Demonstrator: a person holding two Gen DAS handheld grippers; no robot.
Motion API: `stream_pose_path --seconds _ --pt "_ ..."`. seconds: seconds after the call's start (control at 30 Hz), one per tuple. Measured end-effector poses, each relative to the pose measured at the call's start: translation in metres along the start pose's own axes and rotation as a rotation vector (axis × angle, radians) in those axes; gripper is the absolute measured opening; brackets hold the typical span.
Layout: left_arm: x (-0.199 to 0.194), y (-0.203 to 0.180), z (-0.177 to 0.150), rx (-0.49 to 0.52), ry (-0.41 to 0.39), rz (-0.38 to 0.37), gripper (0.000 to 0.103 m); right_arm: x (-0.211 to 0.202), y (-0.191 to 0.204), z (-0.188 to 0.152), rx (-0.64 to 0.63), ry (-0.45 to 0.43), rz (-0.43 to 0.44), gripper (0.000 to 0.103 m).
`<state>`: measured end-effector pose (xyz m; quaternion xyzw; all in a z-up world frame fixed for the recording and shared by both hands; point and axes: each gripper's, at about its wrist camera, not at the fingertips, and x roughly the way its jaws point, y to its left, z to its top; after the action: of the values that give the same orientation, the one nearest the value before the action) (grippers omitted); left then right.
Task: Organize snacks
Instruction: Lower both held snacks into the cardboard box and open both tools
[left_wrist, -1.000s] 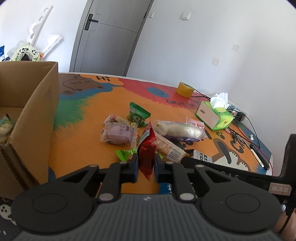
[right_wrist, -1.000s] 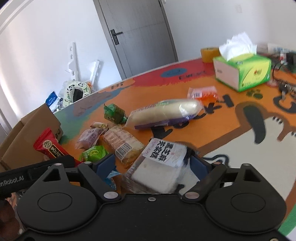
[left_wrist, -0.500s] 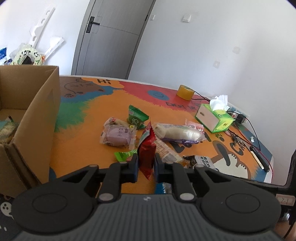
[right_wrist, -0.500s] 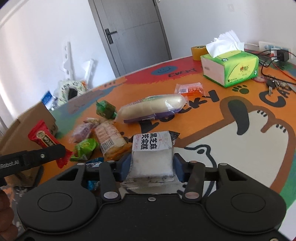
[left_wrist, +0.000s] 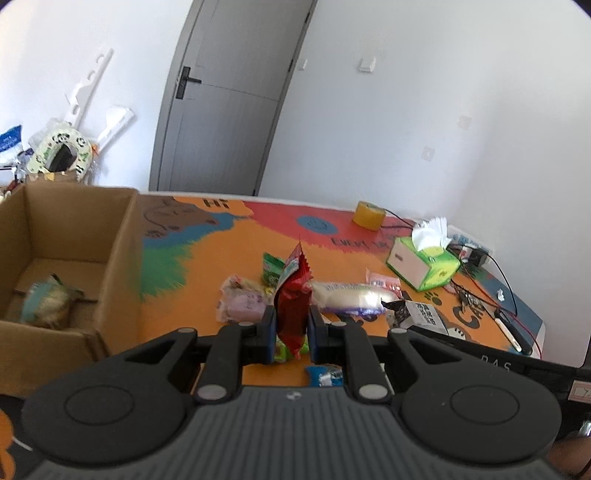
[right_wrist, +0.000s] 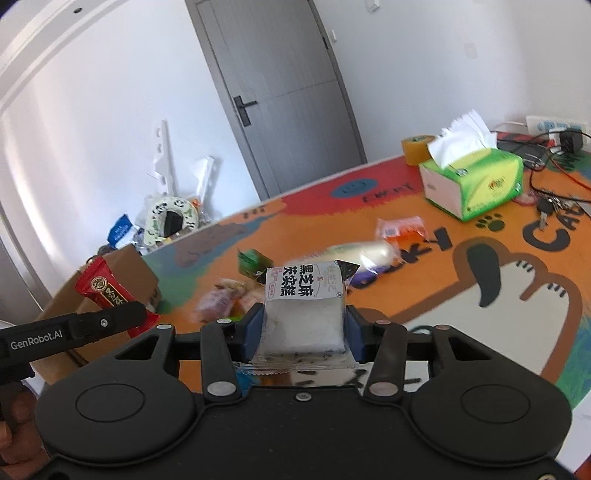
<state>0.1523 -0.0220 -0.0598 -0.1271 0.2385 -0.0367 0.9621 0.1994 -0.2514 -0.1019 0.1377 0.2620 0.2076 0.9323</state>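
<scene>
Two grips at once. My left gripper (left_wrist: 291, 330) is clamped nearly shut on a red snack packet (left_wrist: 293, 299), held upright above the table (left_wrist: 207, 258), with the cardboard box (left_wrist: 118, 258) to its left. My right gripper (right_wrist: 303, 330) squeezes a white sesame cake pack (right_wrist: 304, 314), pads pressing both its sides, jaws partway apart. Loose snacks behind are blurred; the packet's lower edge is cut off by my fingers (left_wrist: 267, 332).

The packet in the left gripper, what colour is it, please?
Red packet, clearest in the left wrist view.
</scene>
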Motion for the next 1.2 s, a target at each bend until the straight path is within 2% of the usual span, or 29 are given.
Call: stream_pose_path --seconds 0.37,0.73,1.2 --pt "-0.034 0.023 0.019 -0.019 -0.089 0.045 0.016 -0.003 0.04 0.015 -0.044 -0.045 0.08 0.046" --pt "-0.054 0.057 0.029 -0.073 -0.143 0.086 0.016 0.004 0.085 0.026 -0.111 -0.069 0.15 0.046" --pt "-0.061 0.104 0.036 -0.142 -0.164 0.169 0.016 0.033 0.141 0.029 -0.166 -0.033 0.245 0.046"
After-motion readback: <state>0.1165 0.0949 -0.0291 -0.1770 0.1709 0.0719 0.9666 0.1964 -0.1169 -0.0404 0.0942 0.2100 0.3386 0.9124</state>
